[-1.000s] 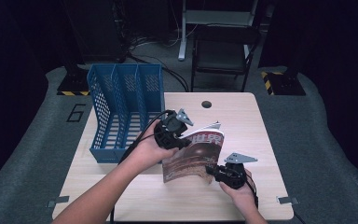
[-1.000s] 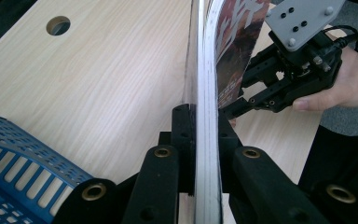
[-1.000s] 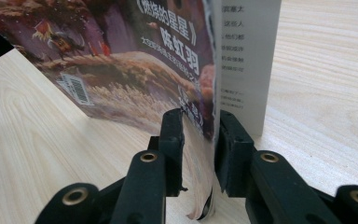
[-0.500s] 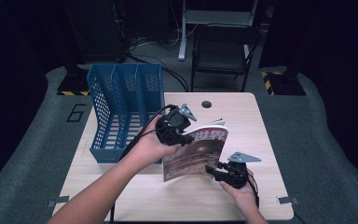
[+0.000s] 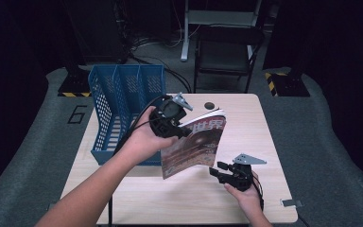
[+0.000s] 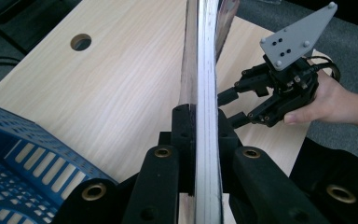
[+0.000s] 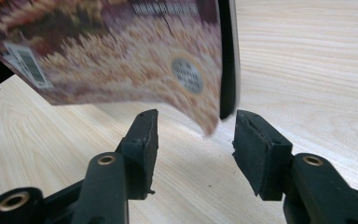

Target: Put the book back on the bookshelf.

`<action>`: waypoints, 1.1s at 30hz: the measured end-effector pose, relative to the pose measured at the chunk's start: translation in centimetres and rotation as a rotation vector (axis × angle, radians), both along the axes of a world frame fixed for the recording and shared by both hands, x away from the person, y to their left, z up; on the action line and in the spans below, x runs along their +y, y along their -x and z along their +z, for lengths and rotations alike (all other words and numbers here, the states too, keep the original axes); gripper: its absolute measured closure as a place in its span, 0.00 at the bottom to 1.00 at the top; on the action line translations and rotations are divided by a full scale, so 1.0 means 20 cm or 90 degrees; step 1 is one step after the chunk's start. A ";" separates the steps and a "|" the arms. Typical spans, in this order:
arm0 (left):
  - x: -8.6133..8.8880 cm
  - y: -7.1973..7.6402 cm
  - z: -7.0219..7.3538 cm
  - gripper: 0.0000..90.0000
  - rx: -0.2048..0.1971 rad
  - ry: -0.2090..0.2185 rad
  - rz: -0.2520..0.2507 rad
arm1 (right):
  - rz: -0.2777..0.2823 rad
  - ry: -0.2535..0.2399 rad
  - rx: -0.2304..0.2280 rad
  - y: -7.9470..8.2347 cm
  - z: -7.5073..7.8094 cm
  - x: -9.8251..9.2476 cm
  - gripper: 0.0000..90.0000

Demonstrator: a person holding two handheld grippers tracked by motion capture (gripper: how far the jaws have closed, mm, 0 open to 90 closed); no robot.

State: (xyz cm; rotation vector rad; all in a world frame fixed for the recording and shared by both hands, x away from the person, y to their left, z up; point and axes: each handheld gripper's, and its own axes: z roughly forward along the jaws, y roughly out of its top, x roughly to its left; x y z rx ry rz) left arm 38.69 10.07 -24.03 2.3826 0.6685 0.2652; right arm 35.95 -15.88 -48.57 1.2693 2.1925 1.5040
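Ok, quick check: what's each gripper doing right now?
Left gripper: shut on the magazine, holding it off the table.
Right gripper: open, jaws just opened, holding nothing; the magazine's corner hangs above them.

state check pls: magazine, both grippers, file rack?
magazine: lifted off the table, clamped at its top edge, hanging tilted
left gripper: shut on the magazine
right gripper: jaws just opened, nothing gripped, magazine corner just above them
blue file rack: upright, compartments look empty

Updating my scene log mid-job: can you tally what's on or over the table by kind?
Magazine: 1, clamped in the left tool, lifted.
Blue file rack: 1, three compartments.
Tools: 2, the right tool open, near the magazine's lower corner.
Total: 4
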 end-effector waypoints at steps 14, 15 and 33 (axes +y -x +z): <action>0.07 -0.02 0.14 0.94 -0.010 0.012 0.029 | 0.003 -0.002 0.005 0.00 -0.01 -0.01 0.54; 0.07 -0.02 0.15 0.94 -0.012 0.013 0.030 | 0.002 -0.001 0.005 0.00 -0.01 -0.01 0.54; 0.18 -0.05 0.25 0.93 -0.016 0.022 0.071 | -0.006 0.007 0.006 0.00 -0.02 -0.01 0.53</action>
